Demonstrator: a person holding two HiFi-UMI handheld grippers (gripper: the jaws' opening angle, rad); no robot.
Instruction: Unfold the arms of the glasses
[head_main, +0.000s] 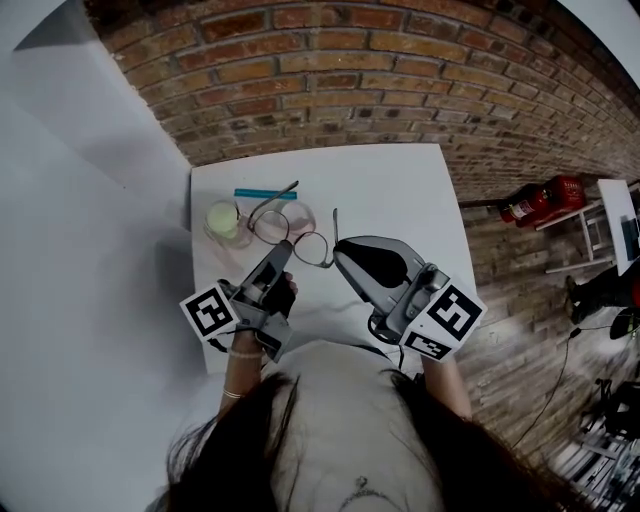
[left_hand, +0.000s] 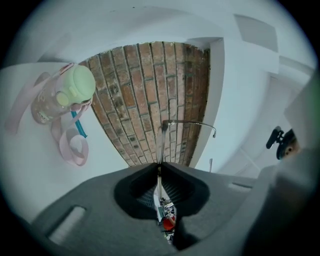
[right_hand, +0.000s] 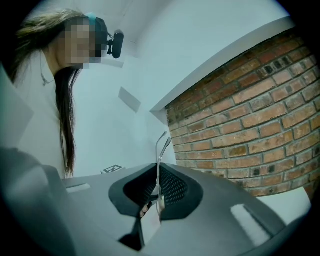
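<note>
Glasses lens row diagonal, clamped by left tool, right tool

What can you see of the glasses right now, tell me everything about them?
The glasses have round clear lenses in a thin dark wire frame that looks like metal. They sit over the white table, near its left side, close to a green-lidded bottle. The left tongs are shut on the frame by a lens; the right tongs are shut on one thin arm. The other arm sticks out towards the brick wall.
</note>
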